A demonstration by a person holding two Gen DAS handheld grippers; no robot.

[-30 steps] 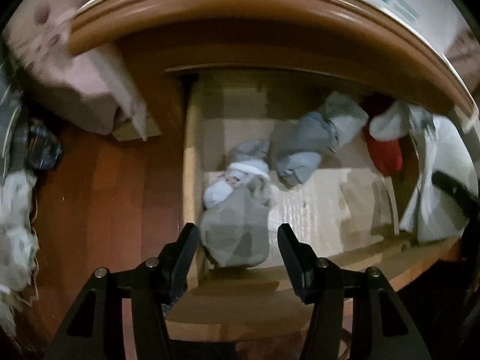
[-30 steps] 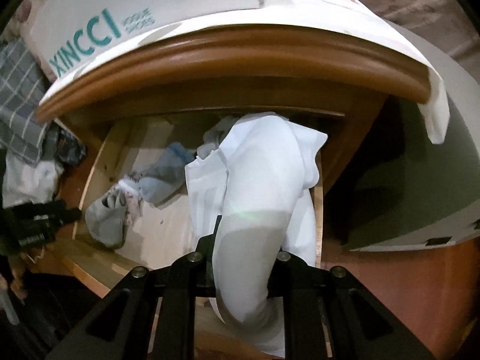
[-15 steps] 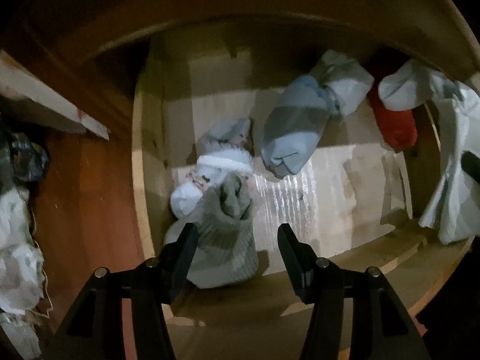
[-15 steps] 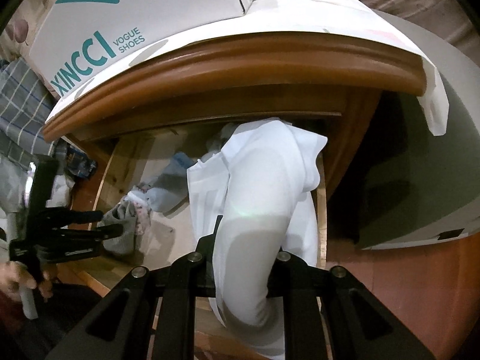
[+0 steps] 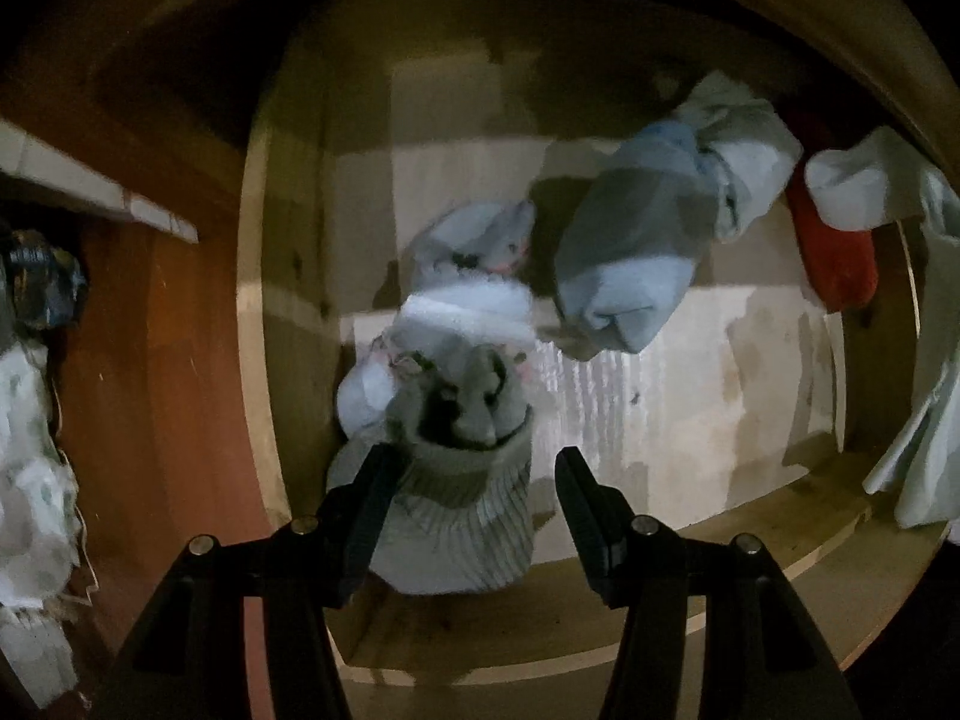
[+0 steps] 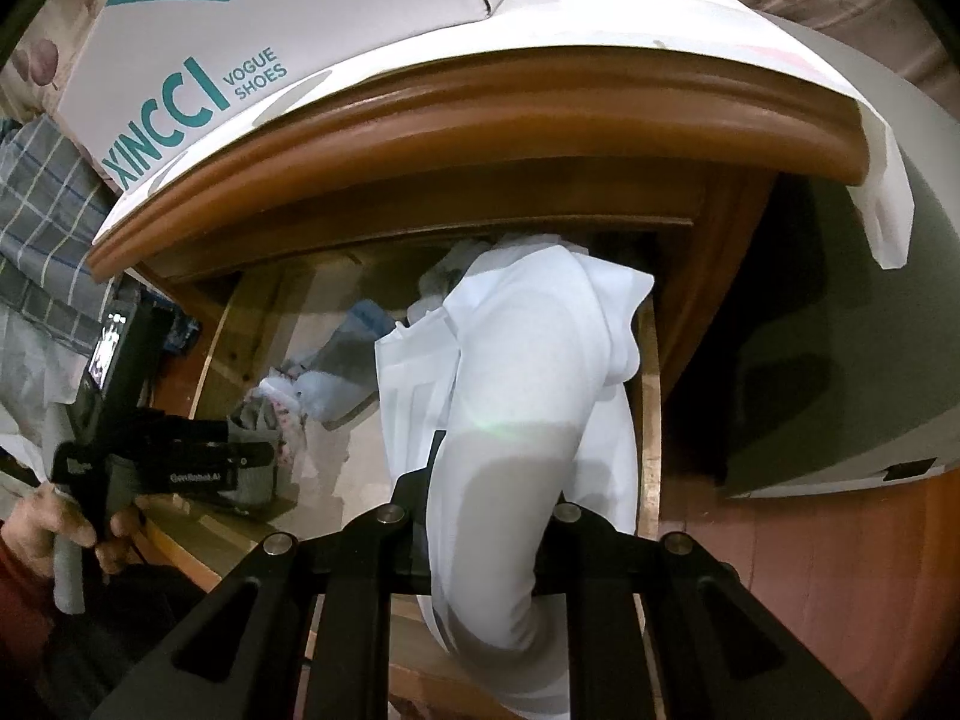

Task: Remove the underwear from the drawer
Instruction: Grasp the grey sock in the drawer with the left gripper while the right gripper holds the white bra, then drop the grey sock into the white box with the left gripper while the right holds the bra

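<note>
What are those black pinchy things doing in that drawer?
A person is taking clothes out of an open wooden drawer using tongs in each hand. The right tongs are clamped on a white garment that hangs over the drawer's right side. The left tongs are open, pointing down over a rolled grey bundle in the near left corner, not gripping it yet. More rolled bundles lie farther back.

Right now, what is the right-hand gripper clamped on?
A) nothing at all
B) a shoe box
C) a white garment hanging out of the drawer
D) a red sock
C: in the right wrist view the right gripper is shut on the white garment, which trails up from its fingers and over the drawer edge.
</note>
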